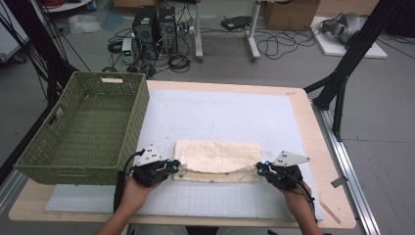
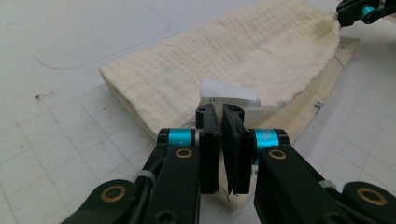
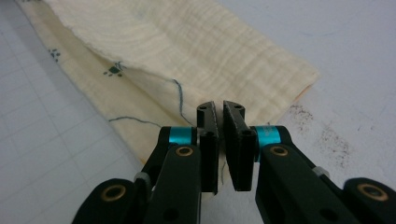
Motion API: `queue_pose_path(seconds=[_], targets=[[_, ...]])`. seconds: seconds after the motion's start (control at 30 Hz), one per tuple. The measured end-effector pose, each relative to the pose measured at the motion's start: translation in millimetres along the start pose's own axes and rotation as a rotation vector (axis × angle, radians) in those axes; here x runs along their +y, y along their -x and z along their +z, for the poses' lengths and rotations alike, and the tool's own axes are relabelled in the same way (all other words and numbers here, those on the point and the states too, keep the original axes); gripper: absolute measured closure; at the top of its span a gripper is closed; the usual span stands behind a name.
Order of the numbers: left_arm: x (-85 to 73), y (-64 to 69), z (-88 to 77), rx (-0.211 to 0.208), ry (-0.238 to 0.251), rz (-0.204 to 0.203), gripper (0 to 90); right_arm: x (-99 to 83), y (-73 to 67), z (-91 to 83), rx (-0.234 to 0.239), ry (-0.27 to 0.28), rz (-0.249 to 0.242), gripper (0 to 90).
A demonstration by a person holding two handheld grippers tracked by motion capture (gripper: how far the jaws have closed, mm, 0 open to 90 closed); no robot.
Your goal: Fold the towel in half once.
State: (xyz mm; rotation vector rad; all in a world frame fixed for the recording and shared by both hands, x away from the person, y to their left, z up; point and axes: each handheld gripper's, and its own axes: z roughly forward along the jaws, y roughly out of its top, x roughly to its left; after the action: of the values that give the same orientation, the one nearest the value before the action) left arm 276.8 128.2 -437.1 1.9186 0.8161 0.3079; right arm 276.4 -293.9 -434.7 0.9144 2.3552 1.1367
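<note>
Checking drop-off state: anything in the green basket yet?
No, in the high view the green basket holds nothing, and the cream cloth lies folded on the table mat beside it.

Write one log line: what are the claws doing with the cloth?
left claw: shut on cloth corner | right claw: shut on cloth corner | cloth: folded, on mat

A green woven basket (image 1: pixel 83 128) sits at the table's (image 1: pixel 313 147) left end — computer towers (image 1: pixel 155 24) and cables (image 1: pixel 274 44) behind.
</note>
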Motion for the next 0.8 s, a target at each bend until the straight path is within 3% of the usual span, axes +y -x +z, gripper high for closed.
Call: queue_pose_path(seconds=[0.2, 0.3, 0.4, 0.53, 0.6, 0.67, 0.8], targets=[[-4.7, 1.8, -0.9, -0.023, -0.037, 0.01, 83.5, -2.7, -2.8, -3.0, 0.008, -0.025, -0.019, 80.8], [-4.1, -1.5, -4.4, -0.034, -0.039, -0.009, 70.9, -4.1, -3.6, -7.0, 0.005, -0.019, 0.0, 69.6], [1.4, -7.2, -14.1, -0.04, 0.021, -0.037, 59.6, -4.0, -1.8, -18.0, 0.0, 0.029, 0.01, 66.1], [8.5, -13.9, -16.5, -0.036, 0.073, -0.069, 58.0, -1.3, 6.3, -30.8, 0.012, 0.138, 0.094, 65.6], [10.9, -15.9, -12.2, -0.02, 0.081, -0.082, 58.4, 1.6, 6.4, -31.1, 0.012, 0.154, 0.103, 66.2], [12.0, -18.6, -5.6, -0.005, 0.062, -0.082, 58.7, 3.1, 3.3, -23.9, 0.02, 0.125, 0.092, 67.4], [9.1, -18.2, 7.6, 0.0, 0.015, -0.089, 58.4, 3.6, -8.1, -7.4, 0.064, 0.031, 0.019, 67.8]])
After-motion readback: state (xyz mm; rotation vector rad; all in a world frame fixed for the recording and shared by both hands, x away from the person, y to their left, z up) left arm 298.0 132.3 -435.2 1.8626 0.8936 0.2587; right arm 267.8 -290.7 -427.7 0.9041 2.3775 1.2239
